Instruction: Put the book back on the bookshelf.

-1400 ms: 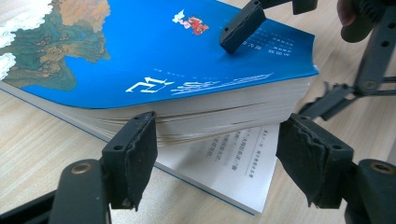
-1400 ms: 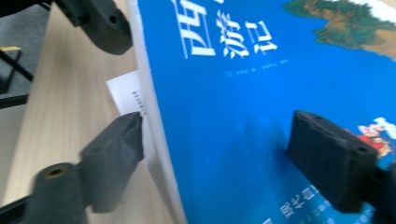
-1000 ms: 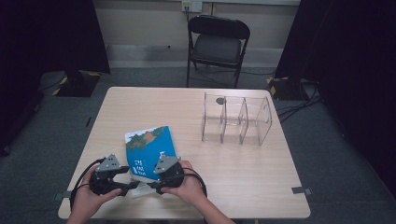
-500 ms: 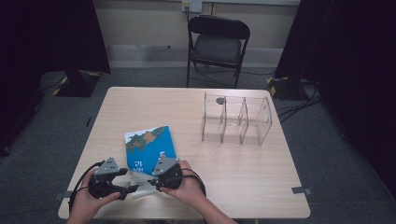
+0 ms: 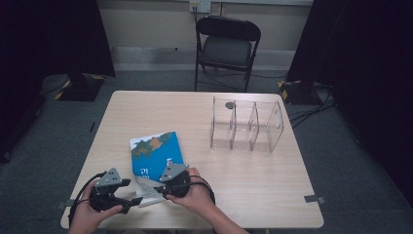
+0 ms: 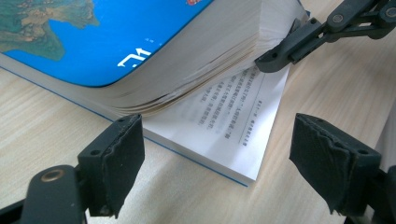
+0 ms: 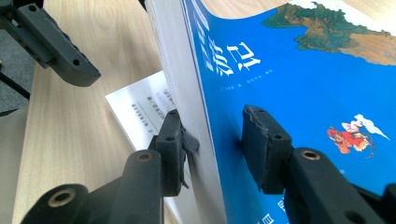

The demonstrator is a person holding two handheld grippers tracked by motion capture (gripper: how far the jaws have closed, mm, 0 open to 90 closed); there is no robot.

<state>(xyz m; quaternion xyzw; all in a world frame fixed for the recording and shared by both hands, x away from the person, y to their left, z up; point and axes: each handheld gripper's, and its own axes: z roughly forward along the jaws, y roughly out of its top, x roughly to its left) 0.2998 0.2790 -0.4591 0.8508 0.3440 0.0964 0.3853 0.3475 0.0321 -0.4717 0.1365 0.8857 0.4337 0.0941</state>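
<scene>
Book [image 5: 155, 155] is the thing in hand: a thick blue-covered paperback near the front left of the bench [image 5: 253, 195], well apart from the clear rack [image 5: 246, 125] that stands toward the far right. Beyond the bench a black folding chair [image 5: 227, 46] faces it. The book's upper block of pages and its cover are lifted at the near corner, bowing upward, while the lowest pages [image 6: 224, 126] lie flat on the wood with printed text showing. The right tongs [image 7: 212, 140] grip that lifted block, one pad under the page edges and the other on the blue cover; they have just been closing on it. The left tongs [image 6: 215, 154] stand open just beside the book's near corner, their pads to either side of the flat pages and touching nothing; they have just been opening. In the high view both tongs sit close together at the book's near edge, each in a hand.
</scene>
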